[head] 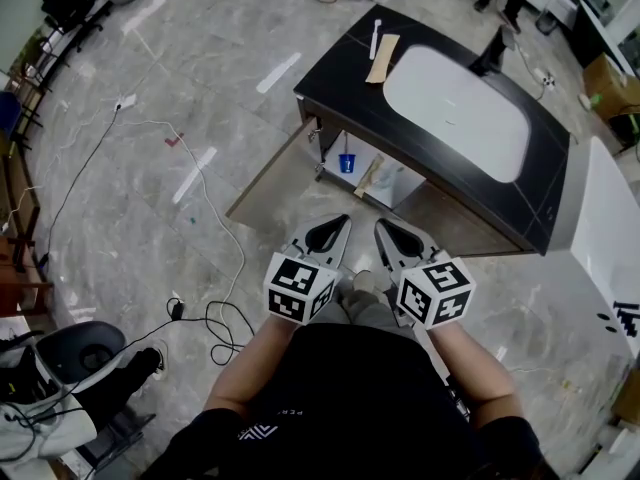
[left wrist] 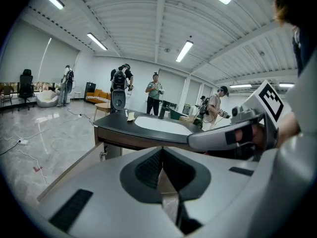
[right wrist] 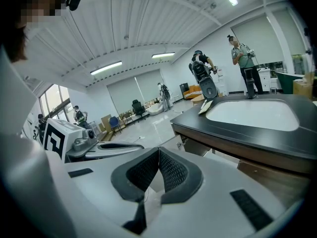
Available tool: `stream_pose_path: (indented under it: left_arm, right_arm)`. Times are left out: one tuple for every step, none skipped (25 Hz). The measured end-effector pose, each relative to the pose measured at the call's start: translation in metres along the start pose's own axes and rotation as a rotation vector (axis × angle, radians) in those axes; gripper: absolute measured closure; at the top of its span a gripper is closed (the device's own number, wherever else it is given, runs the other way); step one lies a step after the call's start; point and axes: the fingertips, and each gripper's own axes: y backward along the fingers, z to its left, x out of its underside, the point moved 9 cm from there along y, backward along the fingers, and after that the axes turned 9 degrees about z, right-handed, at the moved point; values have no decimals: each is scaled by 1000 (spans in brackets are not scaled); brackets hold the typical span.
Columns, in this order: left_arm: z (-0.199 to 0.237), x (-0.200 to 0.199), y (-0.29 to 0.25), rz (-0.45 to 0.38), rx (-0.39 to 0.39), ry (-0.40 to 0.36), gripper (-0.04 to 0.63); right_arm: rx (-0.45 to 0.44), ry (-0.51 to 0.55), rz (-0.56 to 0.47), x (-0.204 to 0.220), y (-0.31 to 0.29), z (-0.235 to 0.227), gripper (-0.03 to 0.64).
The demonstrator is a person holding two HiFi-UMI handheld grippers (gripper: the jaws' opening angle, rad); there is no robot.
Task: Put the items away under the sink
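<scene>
**Two grippers shut and empty, near side of the sink unit**

Head view: left gripper (head: 338, 226) and right gripper (head: 386, 227) are held side by side close to the person's body, tips pointing toward the sink unit. Marker cubes (head: 298, 288) face the camera.

Left gripper view: the jaws of the left gripper (left wrist: 161, 150) are pressed together with nothing between the pads. The right gripper (left wrist: 233, 133) shows alongside it at the right.

Right gripper view: the jaws of the right gripper (right wrist: 158, 150) are likewise together, with nothing held. The left gripper (right wrist: 99, 150) shows at the left.

Sink unit:
- Black countertop (head: 345, 63) with a white basin (head: 455, 108) and a black faucet (head: 492, 53) at the basin's far edge.
- Cabinet door (head: 270, 183) stands swung open on the left side.

Items:
- A tan flat item (head: 383, 58) lies on the countertop just left of the basin. A thin white stick-shaped item (head: 375, 38) lies beside it; what it is cannot be made out.
- Both are well apart from the grippers.
- Inside the open cabinet a small blue cup (head: 346, 163) stands upright. Pale items (head: 385, 180) lie to its right, too small to identify.

Surroundings: white cables (head: 215, 258) trail over the grey marble floor. Several people stand behind the sink unit in the left gripper view.
</scene>
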Motion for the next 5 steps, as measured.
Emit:
stream_pose_path:
  left_arm:
    - [-1, 0, -1, -1, 2, -4, 586]
    - [-2, -1, -2, 0, 6, -9, 586]
    - [-4, -1, -3, 2, 11, -14, 586]
    - [-6, -2, -5, 4, 17, -19, 586]
    - [-8, -2, -6, 6, 23, -22, 586]
  right_arm:
    - [-2, 0, 1, 1, 0, 0, 581]
    - [-4, -2, 2, 1, 0, 1, 581]
    - [-5, -4, 3, 2, -1, 1, 581]
    - [-6, -7, 5, 3, -1, 1, 581]
    - [-7, -11, 6, 4, -1, 0, 581]
